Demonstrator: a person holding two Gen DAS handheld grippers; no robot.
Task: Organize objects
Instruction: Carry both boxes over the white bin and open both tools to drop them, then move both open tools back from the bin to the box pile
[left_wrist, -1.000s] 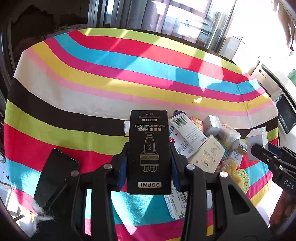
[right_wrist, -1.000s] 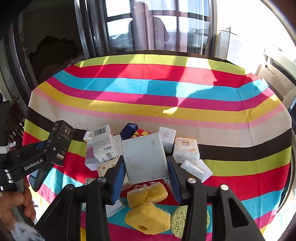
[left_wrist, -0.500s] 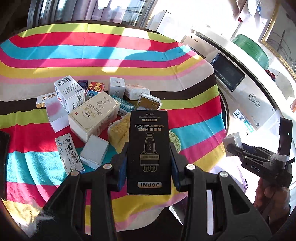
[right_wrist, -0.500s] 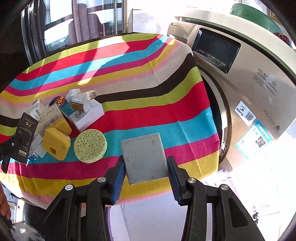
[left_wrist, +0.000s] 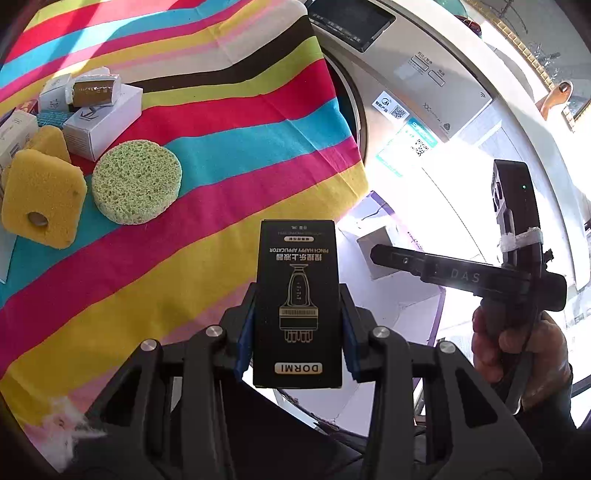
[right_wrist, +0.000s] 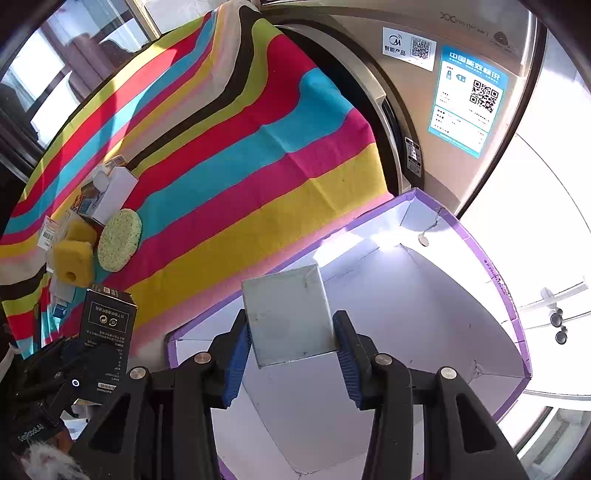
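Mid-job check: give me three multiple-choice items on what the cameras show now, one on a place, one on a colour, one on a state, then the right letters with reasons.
1. Over what does the grey box hang?
A. the round green sponge
B. the open purple-edged carton
C. the striped cloth

2. What colour is the box in the left claw?
A. black
B. white
C. yellow

3. How does the right claw stand?
A. open and empty
B. shut on the grey box
C. shut on a sponge

Answers: 1 B, the right wrist view shows the carton's white inside behind and below the grey box. 2 A, the left wrist view shows a black box with gold print between the pads. 3 B, both blue pads press the grey box's sides.
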